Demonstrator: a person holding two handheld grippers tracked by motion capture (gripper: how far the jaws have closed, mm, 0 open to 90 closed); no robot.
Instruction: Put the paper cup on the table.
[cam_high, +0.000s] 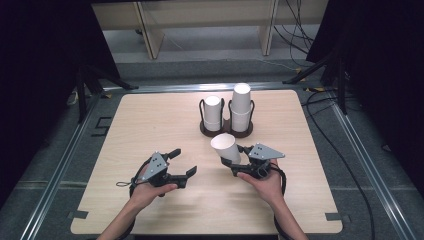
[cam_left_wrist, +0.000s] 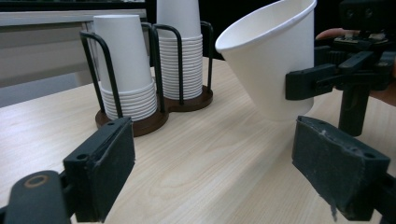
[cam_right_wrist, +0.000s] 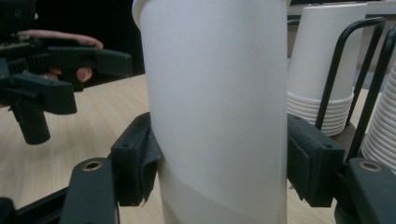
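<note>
Right tool is clamped on a white paper cup, pads squeezing the lower wall near the base; cup tilts, mouth up and away from the tool, lifted just off the bench. Left tool stands apart w/ nothing between its jaws, aimed at the cup just ahead of it. Beyond the right tool sits a black wire cup holder w/ two stacks.

Cup looks v. light, thin-walled, easily crushed, a bit slick. Best hold, imo: low on the wall, near the stiffer base, gentle squeeze.
</note>
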